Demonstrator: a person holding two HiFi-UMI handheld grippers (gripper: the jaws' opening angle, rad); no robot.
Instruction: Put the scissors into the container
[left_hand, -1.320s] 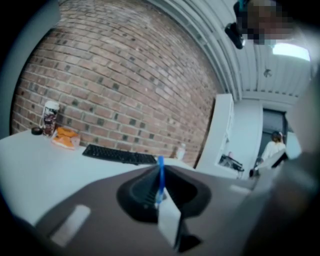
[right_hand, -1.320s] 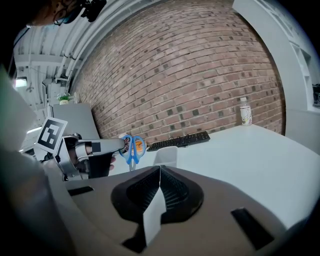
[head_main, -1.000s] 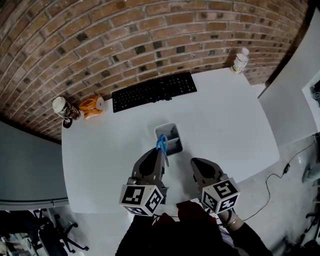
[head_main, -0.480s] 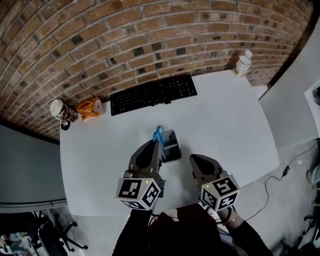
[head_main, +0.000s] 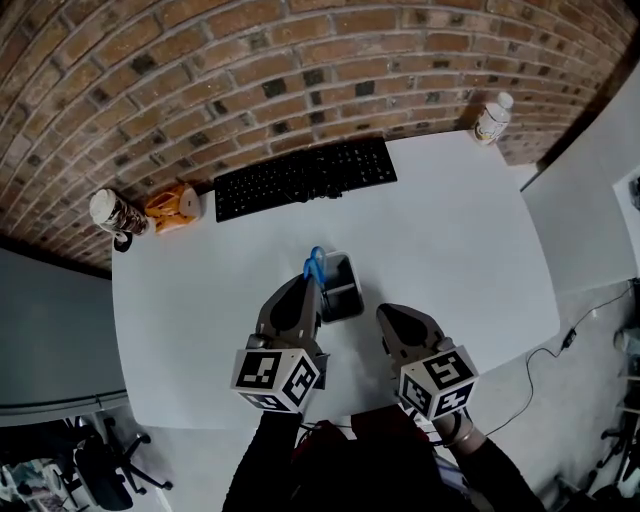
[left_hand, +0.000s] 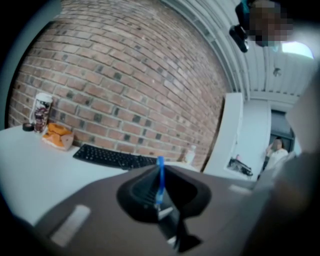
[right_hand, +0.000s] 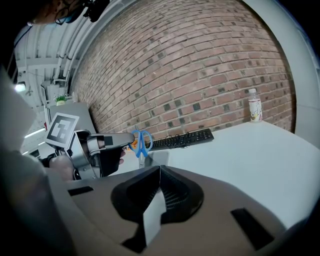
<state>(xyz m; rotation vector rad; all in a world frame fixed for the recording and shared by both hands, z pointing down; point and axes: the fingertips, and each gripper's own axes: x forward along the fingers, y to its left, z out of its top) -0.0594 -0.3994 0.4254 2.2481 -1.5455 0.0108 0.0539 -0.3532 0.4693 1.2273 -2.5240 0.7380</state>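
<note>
Blue-handled scissors (head_main: 315, 266) are clamped in my left gripper (head_main: 311, 283), which is shut on their handles. In the right gripper view the scissors (right_hand: 141, 142) hang with the blades pointing down, just over the grey container (right_hand: 154, 158). In the left gripper view the scissors (left_hand: 160, 179) show edge-on between the jaws. The container (head_main: 342, 288) stands on the white table (head_main: 450, 230), right of the left gripper's tip. My right gripper (head_main: 386, 317) hovers to the container's near right, shut and holding nothing, as its own view (right_hand: 160, 168) shows.
A black keyboard (head_main: 305, 175) lies at the back of the table. At the back left are a patterned cup (head_main: 110, 212) and an orange object (head_main: 171, 205). A small bottle (head_main: 491, 118) stands at the back right corner. A brick wall (head_main: 300, 60) runs behind.
The left gripper with the scissors has shifted slightly towards the container's left edge. The right gripper has kept its place beside it.
</note>
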